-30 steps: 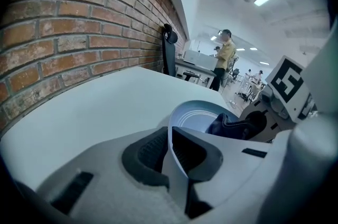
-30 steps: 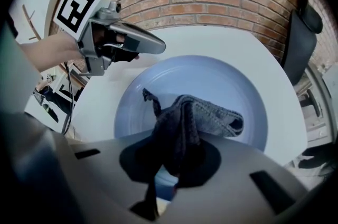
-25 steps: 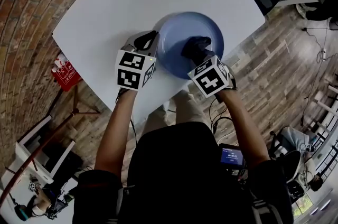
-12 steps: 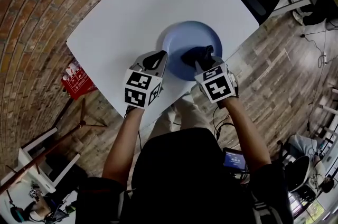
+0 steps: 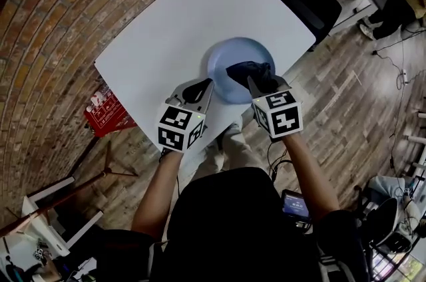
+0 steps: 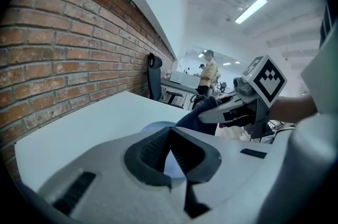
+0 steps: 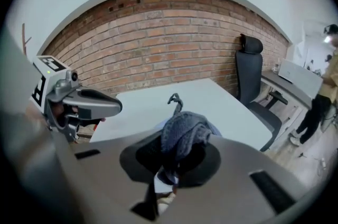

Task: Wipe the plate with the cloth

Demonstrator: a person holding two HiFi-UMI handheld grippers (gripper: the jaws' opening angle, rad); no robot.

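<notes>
- Inward across the plate (image 5: 229, 51) the cloth (image 5: 247, 72) has slid — my right gripper (image 5: 256, 82) clamps it.
- My left gripper (image 5: 203, 86) sits closed, empty, beside the plate — wiping seems midway.

Head view: from over the person, facing steeply down, fairly far off; white worktop (image 5: 153, 34) in the upper centre, left claw (image 5: 202, 86) and right claw (image 5: 256, 82) mid-frame.
Left gripper view: close behind the left claw, low over the worktop, facing along it; brick wall (image 6: 47, 48) at frame left.
Right gripper view: close behind the right claw, facing across the worktop to the brick wall.
Shared: all three show the worktop, blue plate (image 5: 236, 51) and dark cloth (image 5: 243, 71); each gripper view catches the other claw.
</notes>
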